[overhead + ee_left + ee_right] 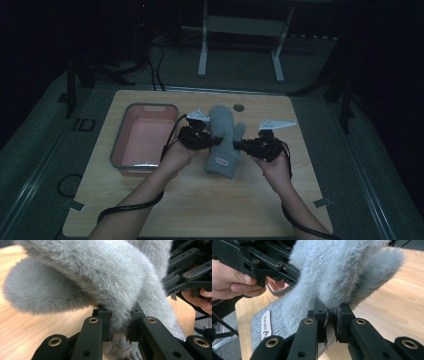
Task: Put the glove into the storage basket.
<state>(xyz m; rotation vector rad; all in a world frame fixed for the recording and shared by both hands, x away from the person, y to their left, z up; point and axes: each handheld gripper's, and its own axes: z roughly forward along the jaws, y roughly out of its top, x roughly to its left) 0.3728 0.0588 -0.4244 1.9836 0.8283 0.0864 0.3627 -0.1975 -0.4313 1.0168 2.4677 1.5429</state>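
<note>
A fuzzy grey mitten point(223, 141) hangs between my two grippers above the wooden table point(200, 200), cuff end toward me with a small white label on it. My left gripper point(210, 141) is shut on the mitten's left edge; in the left gripper view the pads pinch grey fur point(120, 322). My right gripper point(239, 145) is shut on the mitten's right edge below the thumb; in the right gripper view the mitten point(342, 272) fills the frame above the pinching jaws, and its ribbed cuff with the label point(266, 325) lies lower left.
A pink tub with a grey rim point(120, 145) stands on the table's left part, just beside my left hand. A small round hole point(238, 107) sits near the table's far edge. White desk legs point(202, 50) stand on the floor beyond.
</note>
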